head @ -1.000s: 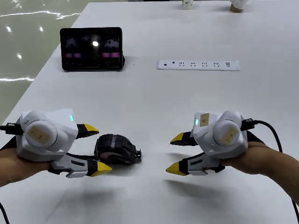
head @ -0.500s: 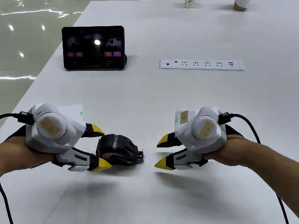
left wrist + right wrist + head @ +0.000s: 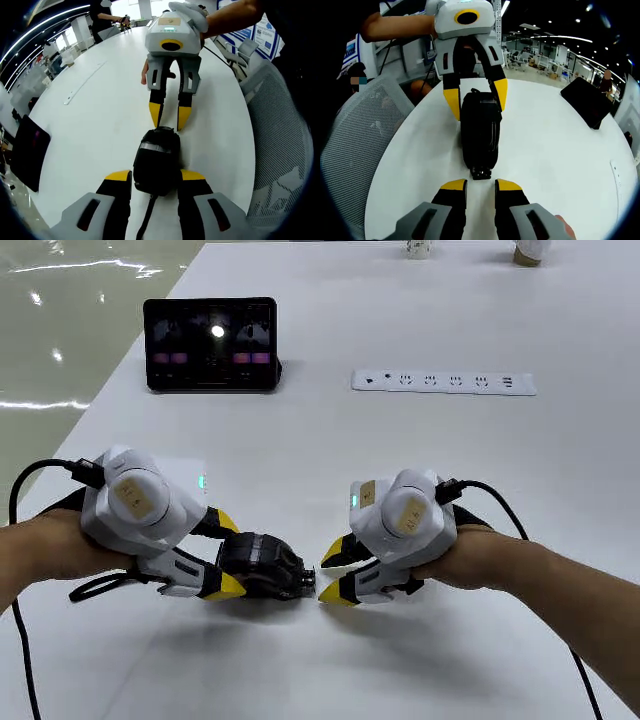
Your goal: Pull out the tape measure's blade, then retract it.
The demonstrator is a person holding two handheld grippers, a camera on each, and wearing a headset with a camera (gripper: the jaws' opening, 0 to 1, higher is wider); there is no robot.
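Head view: the right gripper (image 3: pixel 331 572) has slid in from well apart and now sits, jaws slightly apart, right at the hook end of the tape (image 3: pixel 262 562). The left gripper (image 3: pixel 226 556) has clamped onto it on the tabletop (image 3: pixel 400 440). Nothing's pulled out yet, so I'd guess the pull comes next.

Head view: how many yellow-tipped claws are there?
2. The left yellow-tipped claw clasps the black plastic tape measure; the right claw is open at its hook end.
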